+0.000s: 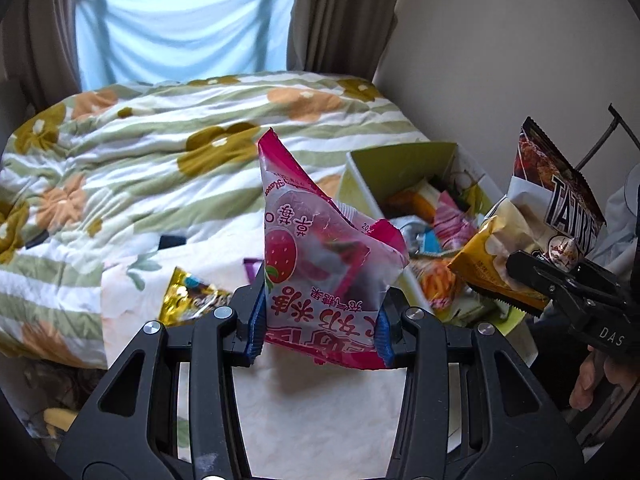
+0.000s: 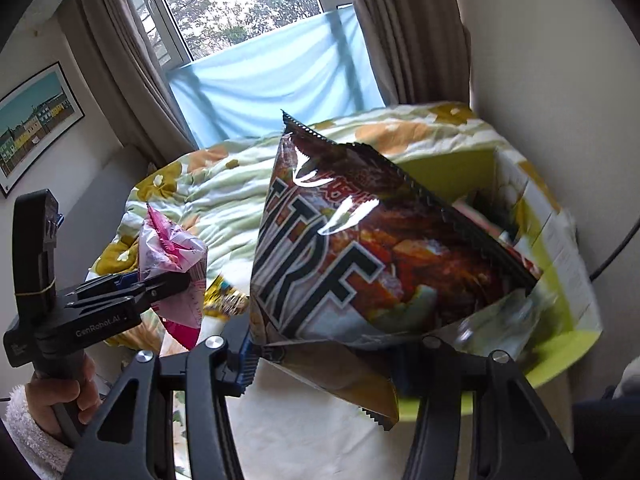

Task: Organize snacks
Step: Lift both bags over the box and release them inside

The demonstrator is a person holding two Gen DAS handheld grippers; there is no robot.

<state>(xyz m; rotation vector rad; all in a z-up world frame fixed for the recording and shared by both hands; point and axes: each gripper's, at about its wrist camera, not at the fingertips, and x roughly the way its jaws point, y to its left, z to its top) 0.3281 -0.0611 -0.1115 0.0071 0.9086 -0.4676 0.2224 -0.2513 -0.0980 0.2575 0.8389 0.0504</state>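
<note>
My left gripper [image 1: 320, 332] is shut on the lower end of a pink strawberry candy bag [image 1: 320, 248], which stands upright above the bed. In the right wrist view this gripper [image 2: 184, 280] and the pink bag [image 2: 172, 248] hang at the left, held by a hand [image 2: 64, 396]. My right gripper [image 2: 328, 364] is shut on a large brown chip bag [image 2: 360, 248], and a yellow packet [image 2: 360, 392] is pinched under it. From the left wrist view the right gripper [image 1: 524, 276] holds the brown bag [image 1: 556, 184] and yellow packet [image 1: 484, 268] over the green box [image 1: 400, 160].
The green box [image 2: 448, 168] lies on the bed by the right wall and holds several snack packets. A gold packet [image 1: 188, 300] and a purple item [image 1: 252, 268] lie on the white cloth [image 1: 320, 420]. A floral quilt [image 1: 160, 152] covers the bed up to the curtained window.
</note>
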